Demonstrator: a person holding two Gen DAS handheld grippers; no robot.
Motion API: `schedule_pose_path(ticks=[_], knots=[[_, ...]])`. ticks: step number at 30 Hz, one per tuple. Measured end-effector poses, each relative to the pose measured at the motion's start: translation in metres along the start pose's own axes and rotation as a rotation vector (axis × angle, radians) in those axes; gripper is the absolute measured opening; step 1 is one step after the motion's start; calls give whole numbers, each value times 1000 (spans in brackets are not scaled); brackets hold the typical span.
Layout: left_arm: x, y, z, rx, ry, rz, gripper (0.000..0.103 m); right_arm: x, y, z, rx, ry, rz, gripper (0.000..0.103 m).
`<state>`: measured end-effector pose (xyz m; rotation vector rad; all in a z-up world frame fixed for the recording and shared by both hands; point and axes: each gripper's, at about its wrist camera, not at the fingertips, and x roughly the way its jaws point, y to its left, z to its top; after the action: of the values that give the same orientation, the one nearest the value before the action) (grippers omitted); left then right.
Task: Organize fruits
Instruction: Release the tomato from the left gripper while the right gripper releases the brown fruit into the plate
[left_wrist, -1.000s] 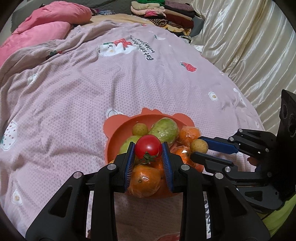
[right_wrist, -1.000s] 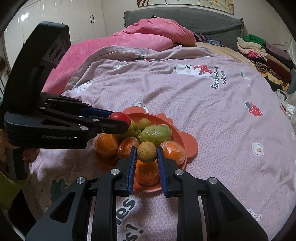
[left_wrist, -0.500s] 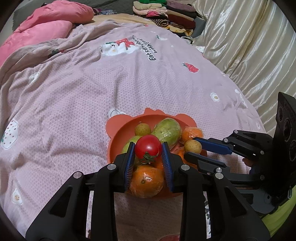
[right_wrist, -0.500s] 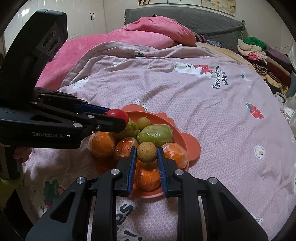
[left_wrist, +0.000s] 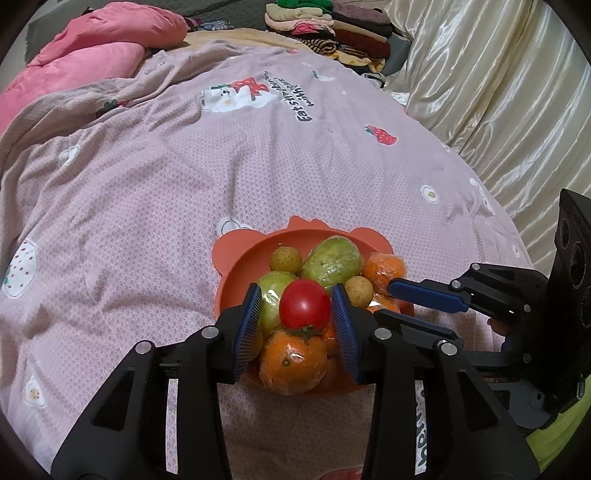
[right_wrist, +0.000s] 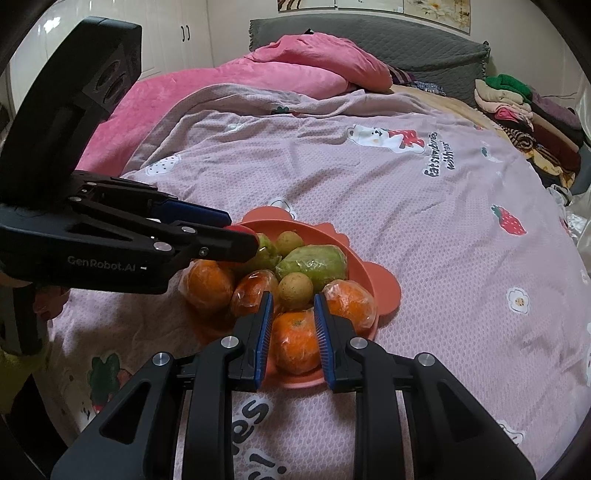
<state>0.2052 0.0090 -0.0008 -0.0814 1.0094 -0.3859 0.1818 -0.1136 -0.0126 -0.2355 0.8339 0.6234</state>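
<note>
With the orange bear-eared plate (left_wrist: 236, 254) already heaped, both spread grippers (left_wrist: 295, 325) (right_wrist: 293, 332) have apparently just let go: red tomato (left_wrist: 304, 308) and small tan fruit (right_wrist: 295, 291) resting on top.

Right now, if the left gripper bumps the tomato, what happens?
The tomato is round and perched atop a wrapped orange, so it probably rolls. Its taut, shiny skin looks slippery and likely bruises. The left gripper stands open around it.

One tomato (left_wrist: 304, 303), two longans (right_wrist: 295, 291), two guavas (right_wrist: 313, 263), four oranges (right_wrist: 295, 347).
</note>
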Motion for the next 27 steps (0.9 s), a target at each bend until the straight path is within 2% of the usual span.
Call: schedule_pose_path(ticks=[5,12,20,22,27], knots=[[-2,-1,0,1,-4,1,32,-3,1,-4,4,4,-4,23],[-8,-2,1,3,-17,-2,32,-9,1,-7,17,0,-4,31],[-16,-7,0,10,-37,-10,36,-18,3,-10,29,-5,-8,48],[-20,-8,0,11,-46,-10,42,-22,4,-10,32,-6,-11,51],[-31,-12,-1,13,-74,-16,45,-28,4,-10,37,-12,-20,61]])
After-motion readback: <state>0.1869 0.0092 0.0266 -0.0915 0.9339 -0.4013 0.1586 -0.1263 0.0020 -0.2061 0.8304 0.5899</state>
